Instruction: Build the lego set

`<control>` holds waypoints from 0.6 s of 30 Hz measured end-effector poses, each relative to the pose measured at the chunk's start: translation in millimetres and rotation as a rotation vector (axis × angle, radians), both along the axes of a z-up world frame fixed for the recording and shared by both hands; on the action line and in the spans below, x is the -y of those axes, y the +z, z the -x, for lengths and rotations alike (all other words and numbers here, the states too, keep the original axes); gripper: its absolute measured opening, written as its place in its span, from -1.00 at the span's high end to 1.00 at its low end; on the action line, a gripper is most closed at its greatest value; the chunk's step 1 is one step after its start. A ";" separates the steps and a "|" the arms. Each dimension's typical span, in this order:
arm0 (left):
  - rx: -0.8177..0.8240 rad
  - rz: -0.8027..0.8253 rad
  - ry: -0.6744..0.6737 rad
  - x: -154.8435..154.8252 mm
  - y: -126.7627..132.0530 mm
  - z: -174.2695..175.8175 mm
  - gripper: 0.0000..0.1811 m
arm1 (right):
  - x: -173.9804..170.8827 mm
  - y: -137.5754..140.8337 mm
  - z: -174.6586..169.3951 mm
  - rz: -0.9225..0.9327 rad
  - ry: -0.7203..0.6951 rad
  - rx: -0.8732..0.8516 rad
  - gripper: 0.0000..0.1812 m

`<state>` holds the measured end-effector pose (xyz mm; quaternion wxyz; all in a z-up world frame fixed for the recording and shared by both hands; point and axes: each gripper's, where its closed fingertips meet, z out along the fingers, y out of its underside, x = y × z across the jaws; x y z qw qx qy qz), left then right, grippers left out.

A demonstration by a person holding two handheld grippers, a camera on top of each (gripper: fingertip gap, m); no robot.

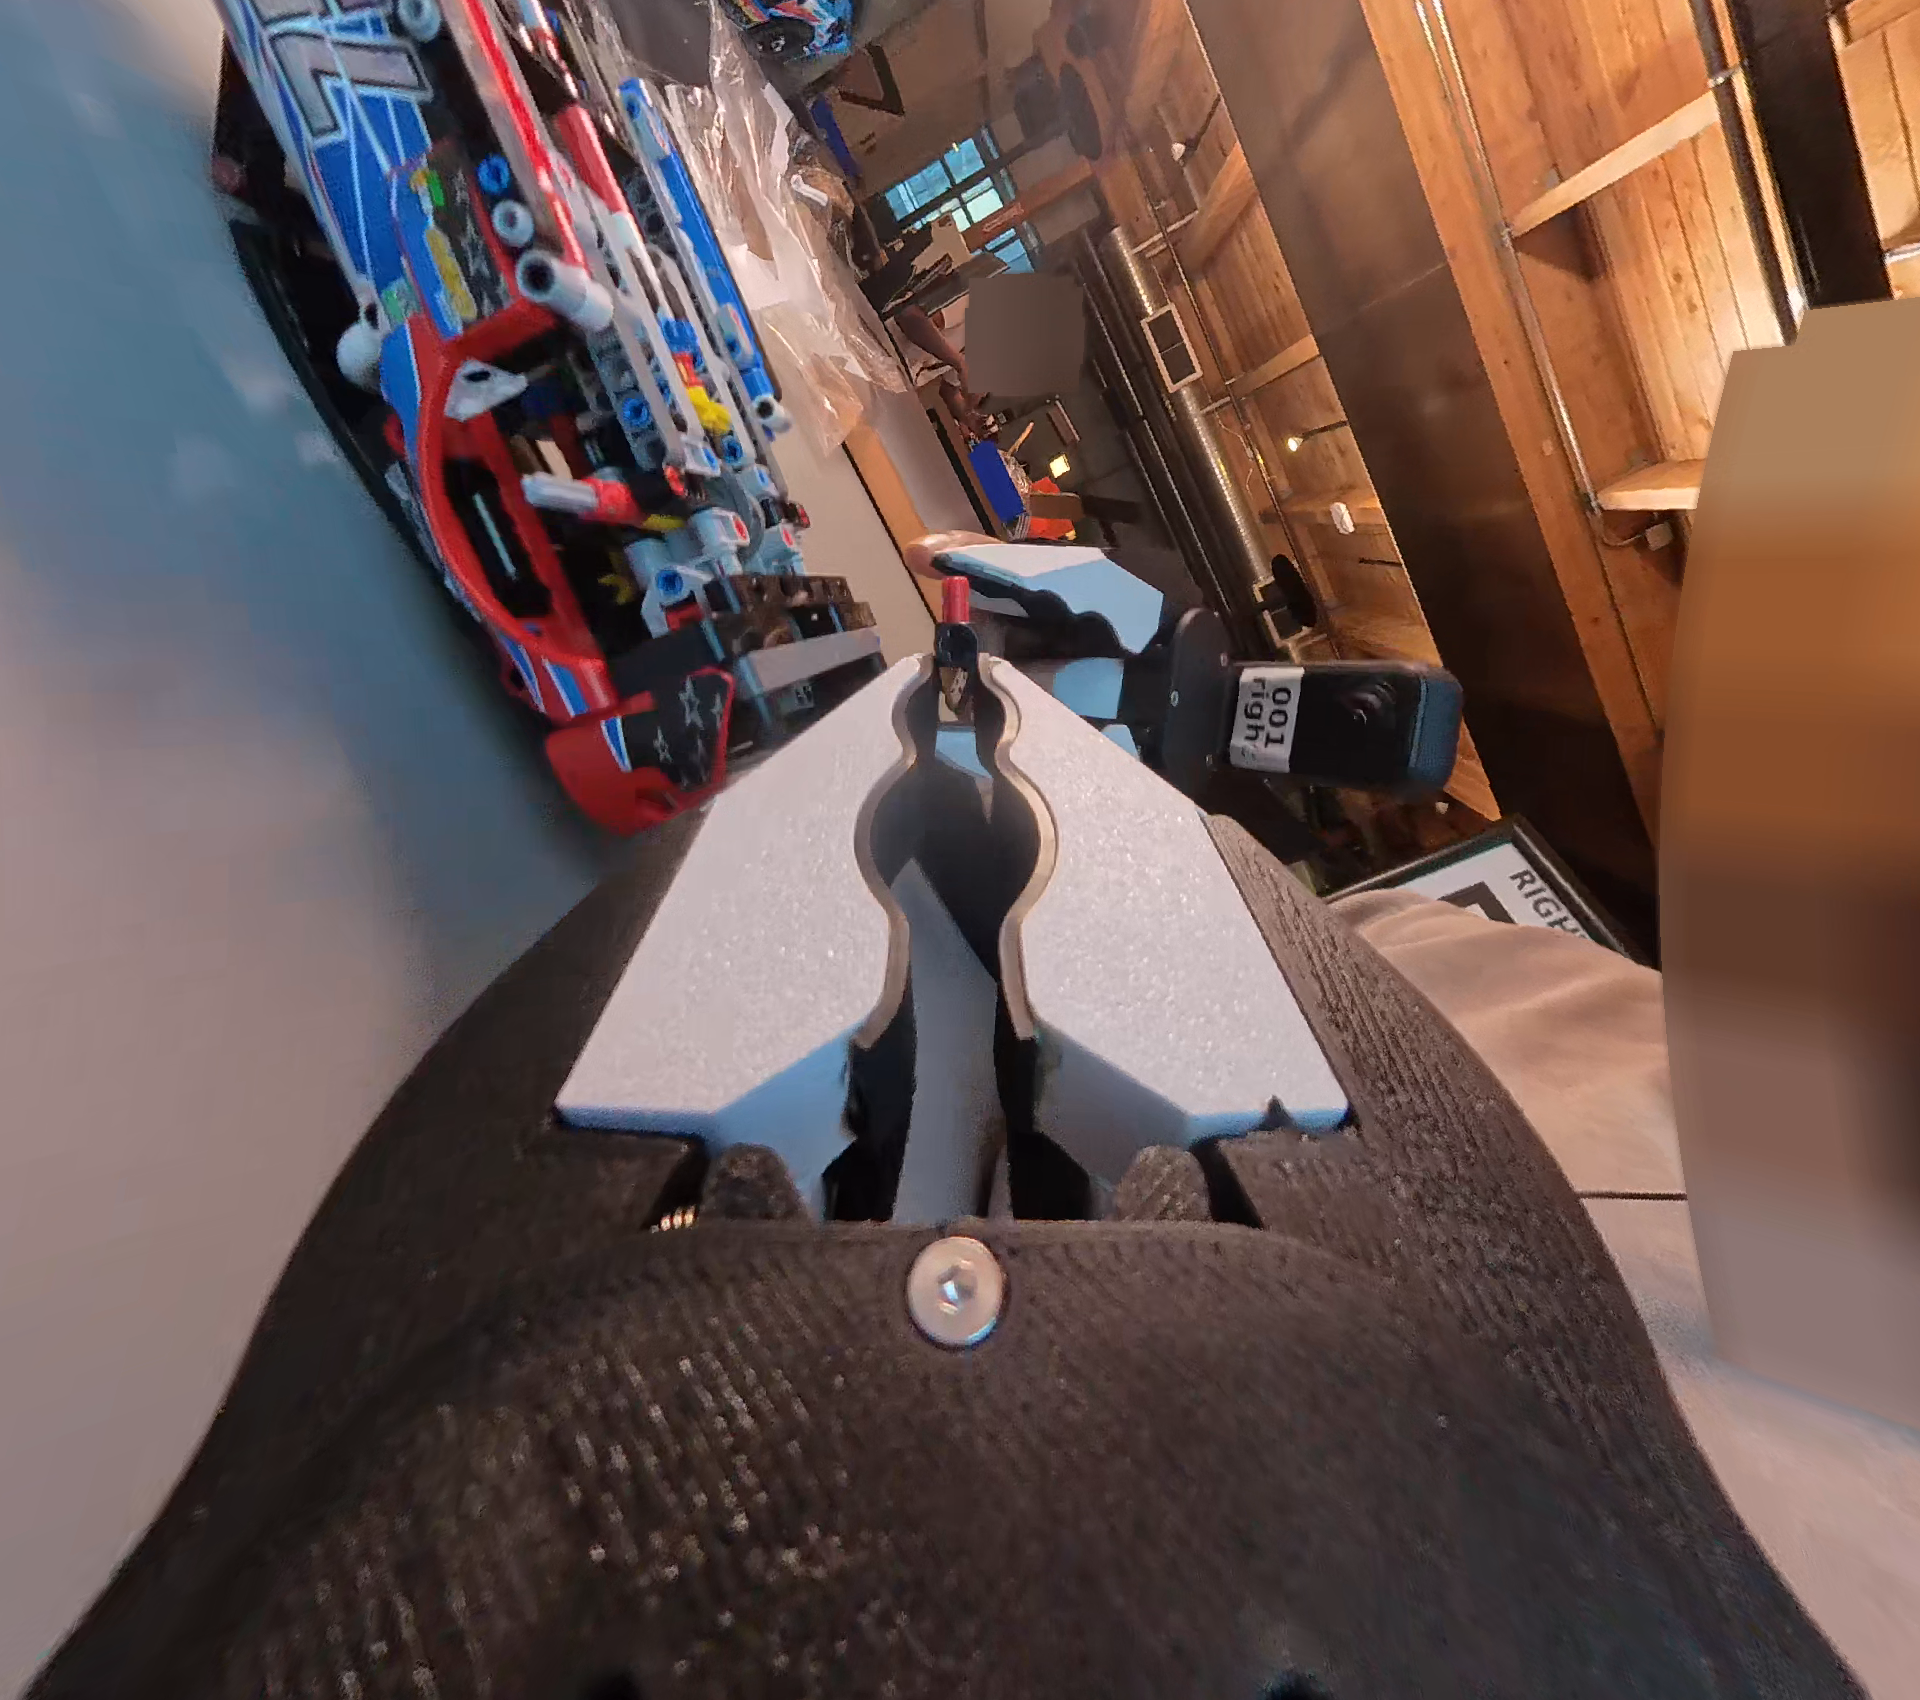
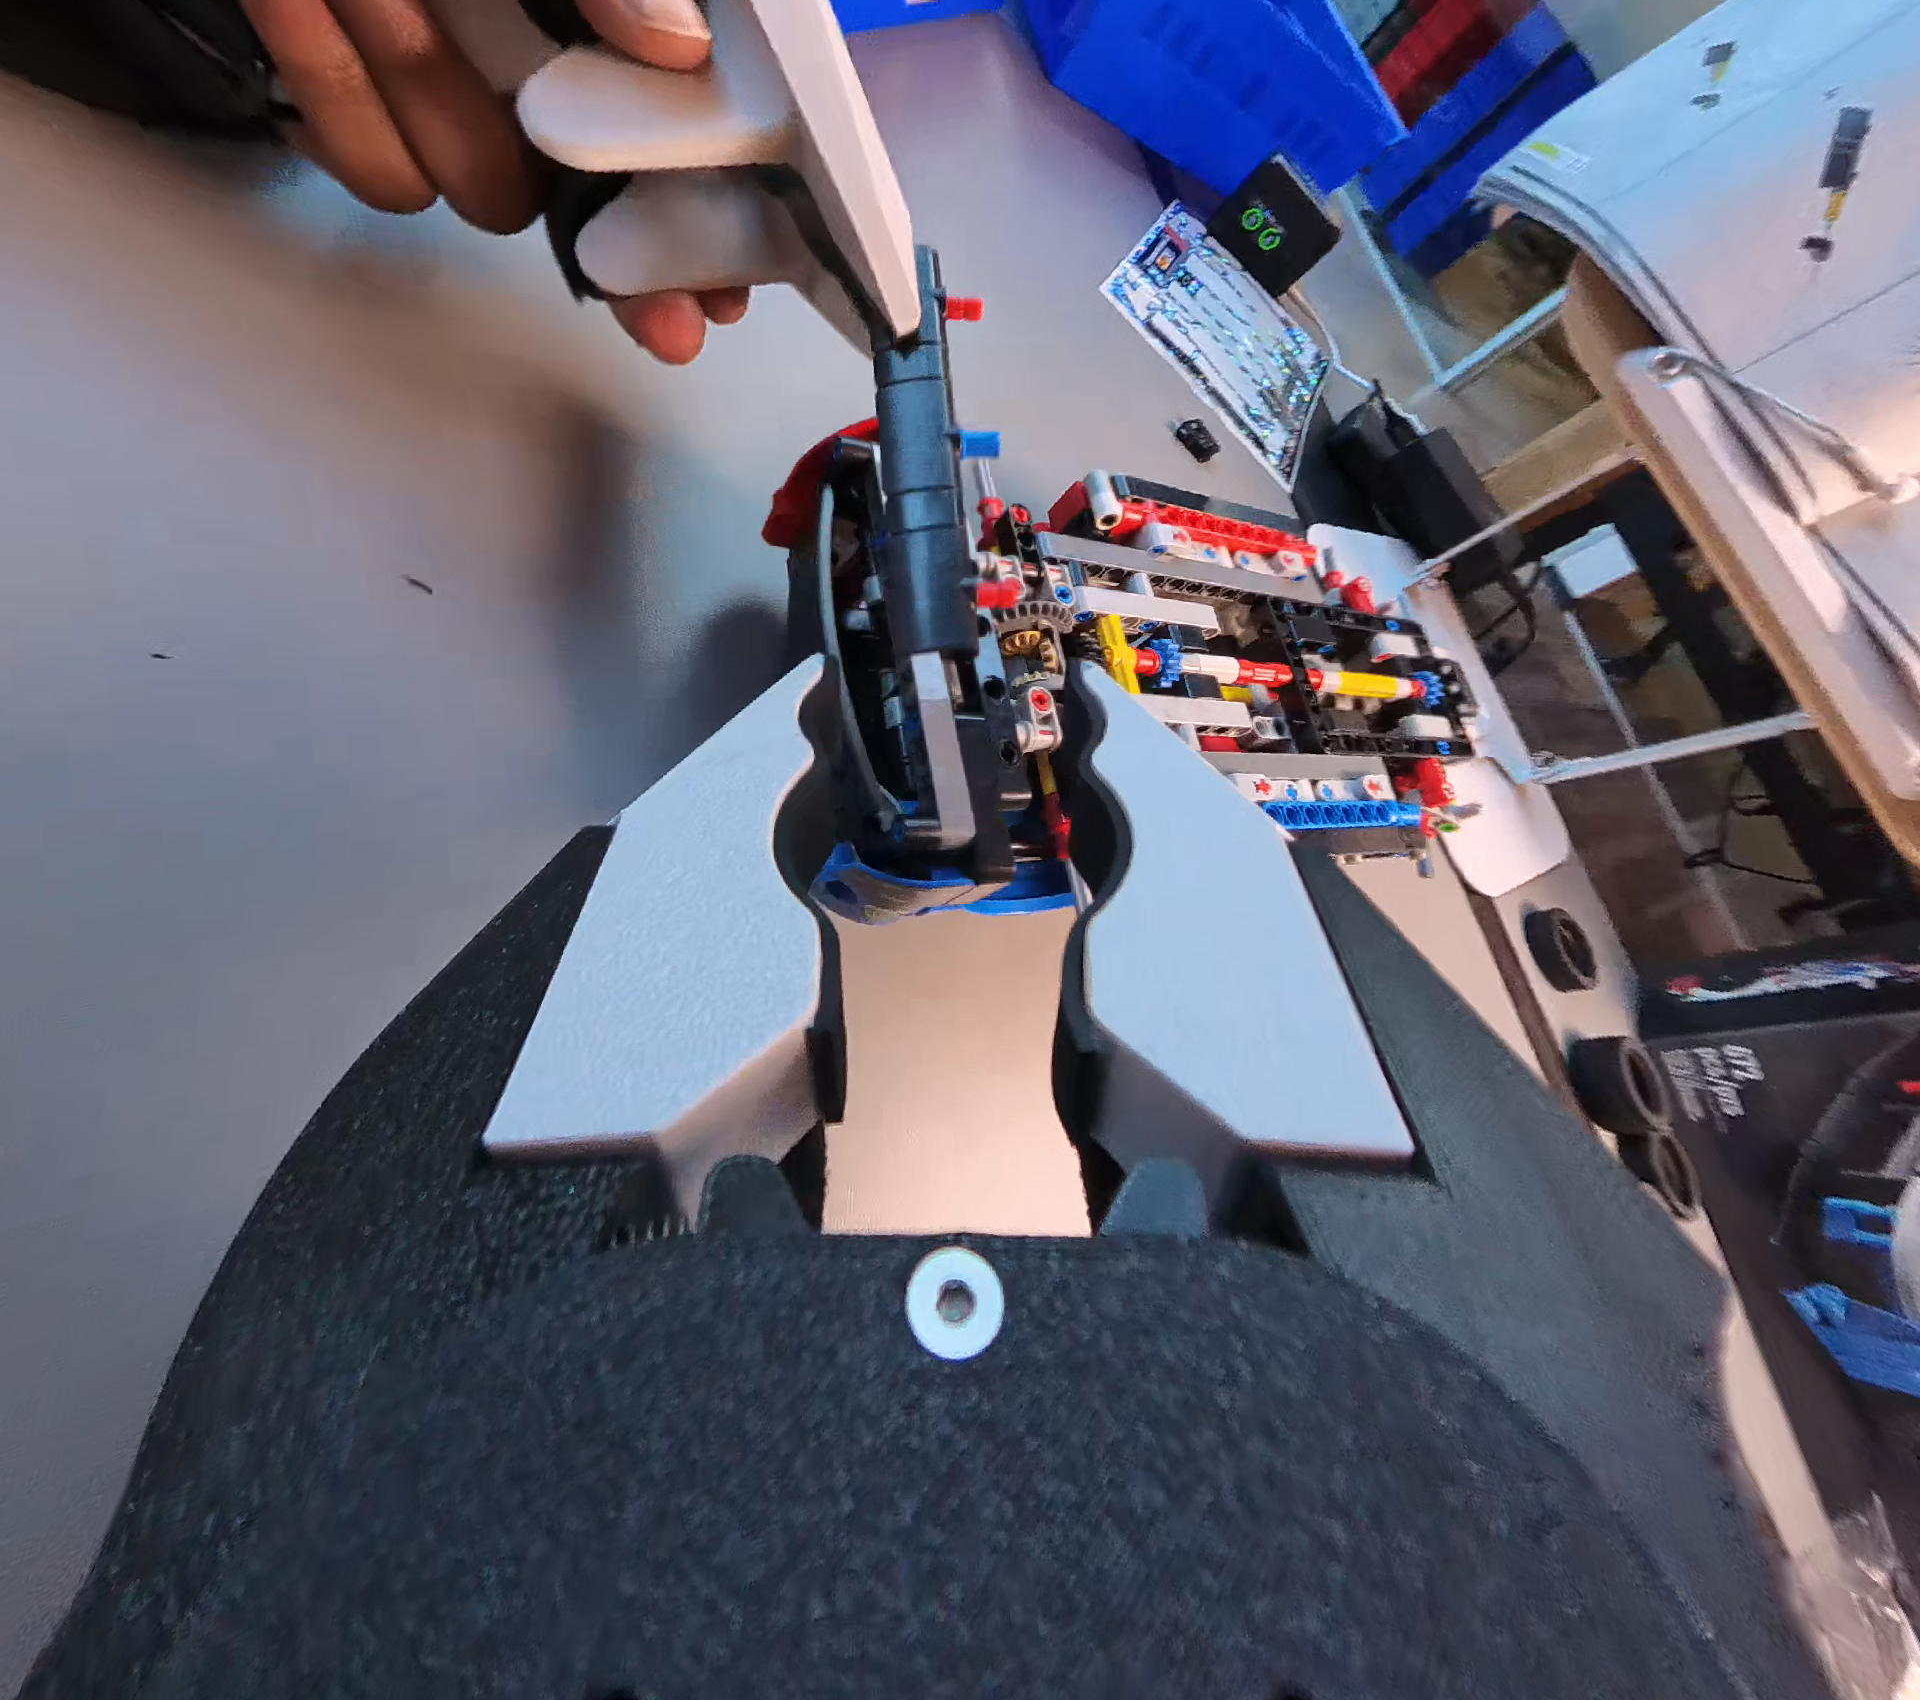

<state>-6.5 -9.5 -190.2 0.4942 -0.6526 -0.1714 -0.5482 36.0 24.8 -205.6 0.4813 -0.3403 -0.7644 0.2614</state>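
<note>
Pinching a black beam piece [image 2: 920, 497] at its top end, the left tool [image 1: 954, 684] is clenched on it; in the left wrist view only a dark bit with a red pin [image 1: 954, 601] pokes past the tips. A hand [image 2: 416, 40] squeezes that tool's handle at upper left of the right wrist view, probably to keep the beam steady and upright against the build. Beam hangs down along the front face of the lego car chassis [image 2: 1226, 663], touching it, so this looks like an attach step, seating not confirmed. Chassis lies on the grey counter [image 2: 312, 611]. Right tool [image 2: 951, 720] sits spread around the chassis front end, fingers either side with visible gaps, not clamped; likely bracing or ready to hold it while the beam is pushed in. Further right: sticker sheet [image 2: 1216, 331], blue bins [image 2: 1195, 40], loose black tyres [image 2: 1621, 1079] near the counter edge, kept out of the work zone.
</note>
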 end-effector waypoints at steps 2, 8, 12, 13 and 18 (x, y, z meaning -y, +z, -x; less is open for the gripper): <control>0.040 0.032 0.006 1.1 -5.5 -6.8 0.97 | 4.3 0.8 -2.1 -0.083 -0.026 -0.045 0.61; 0.117 0.077 0.019 0.1 -14.3 -15.0 0.96 | 9.4 -4.5 -7.4 -0.301 -0.039 -0.111 0.86; 0.151 0.112 0.023 -2.3 -21.9 -15.6 0.96 | 7.7 -12.0 -8.1 -0.385 -0.030 -0.110 0.87; 0.157 0.124 0.023 -2.8 -24.2 -15.9 0.96 | 7.0 -14.4 -8.3 -0.395 -0.027 -0.104 0.87; 0.180 0.152 0.016 -3.7 -31.4 -17.8 0.95 | 5.6 -20.1 -9.3 -0.410 -0.020 -0.097 0.88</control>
